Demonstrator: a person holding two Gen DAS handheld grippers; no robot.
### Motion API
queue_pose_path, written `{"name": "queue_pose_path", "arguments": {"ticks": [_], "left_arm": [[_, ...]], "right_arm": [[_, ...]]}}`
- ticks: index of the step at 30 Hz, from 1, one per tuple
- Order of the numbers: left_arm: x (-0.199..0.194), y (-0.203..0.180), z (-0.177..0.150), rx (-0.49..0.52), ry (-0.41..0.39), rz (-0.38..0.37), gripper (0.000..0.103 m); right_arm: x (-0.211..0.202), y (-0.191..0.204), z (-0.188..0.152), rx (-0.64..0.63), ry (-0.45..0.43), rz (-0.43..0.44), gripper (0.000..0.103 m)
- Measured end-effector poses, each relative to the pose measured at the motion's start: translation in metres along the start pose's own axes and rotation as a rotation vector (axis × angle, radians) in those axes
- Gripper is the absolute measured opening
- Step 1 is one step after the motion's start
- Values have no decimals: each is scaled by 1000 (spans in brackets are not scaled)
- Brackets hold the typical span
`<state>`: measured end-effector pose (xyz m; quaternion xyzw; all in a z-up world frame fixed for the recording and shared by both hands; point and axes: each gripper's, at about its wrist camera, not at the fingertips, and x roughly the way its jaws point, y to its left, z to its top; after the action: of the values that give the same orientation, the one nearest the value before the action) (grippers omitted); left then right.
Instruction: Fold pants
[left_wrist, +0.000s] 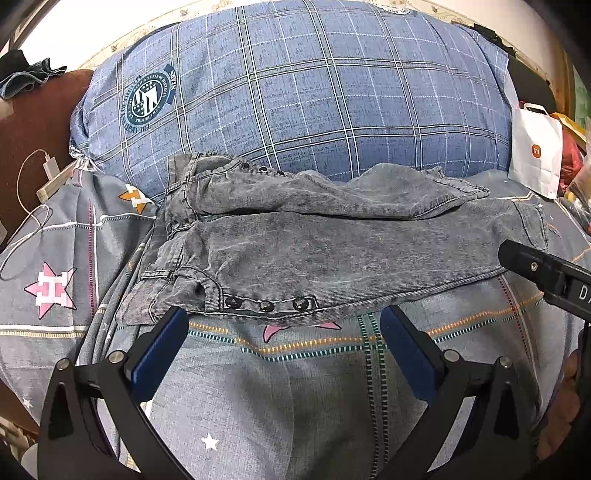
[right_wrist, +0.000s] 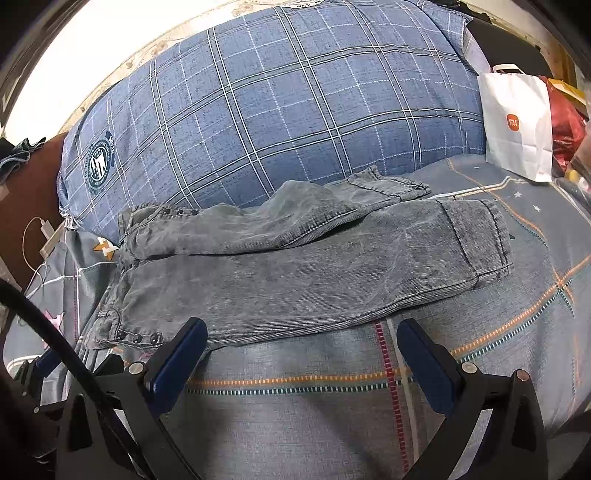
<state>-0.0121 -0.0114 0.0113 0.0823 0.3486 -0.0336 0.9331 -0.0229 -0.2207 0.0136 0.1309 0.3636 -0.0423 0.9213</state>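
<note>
Blue-padded fingers (left_wrist: 162, 347) of the left gripper (left_wrist: 282, 341) are spread wide apart, and nothing is held between them. They are seen just at the near edge of the pants (left_wrist: 332, 254), by the waist end, where three dark buttons (left_wrist: 266, 305) are set in a row along the side seam. Whether the left finger tip touches the cloth cannot be told.

On the right gripper (right_wrist: 304, 345), the fingers (right_wrist: 181, 360) are likewise spread wide and hold nothing. They are seen at the near edge of the pants (right_wrist: 314, 280), around the middle of the near leg; the left tip is at the hem of the cloth, the right tip over the bedsheet (right_wrist: 295, 413).

Grey washed denim pants are laid across the bed, waist to the left and cuffs to the right. The near leg is spread flat. The far leg is rumpled and lies partly over the near one, its cuff against a large blue plaid pillow (left_wrist: 295, 92) behind.

A grey sheet with stars and coloured lines is spread under everything. A white paper bag (right_wrist: 517, 125) is stood at the right, beside the pillow. A white charger and cable (left_wrist: 48, 166) are seen at the left. Part of the right gripper's black body (left_wrist: 546, 273) is seen at the right edge of the left view.
</note>
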Motion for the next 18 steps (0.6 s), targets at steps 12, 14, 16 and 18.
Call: {"name": "queue_pose_path", "arguments": {"ticks": [12, 14, 16, 18], "left_arm": [[2, 3, -1, -7, 8, 1, 103], [2, 3, -1, -7, 10, 0, 103], [2, 3, -2, -5, 11, 1, 103], [3, 3, -2, -5, 12, 1, 103]], "right_arm": [[-3, 2, 1, -20, -15, -16, 102], [-3, 2, 1, -21, -15, -16, 102], [-4, 2, 1, -21, -16, -16, 102], [-4, 2, 1, -20, -15, -15, 102]]}}
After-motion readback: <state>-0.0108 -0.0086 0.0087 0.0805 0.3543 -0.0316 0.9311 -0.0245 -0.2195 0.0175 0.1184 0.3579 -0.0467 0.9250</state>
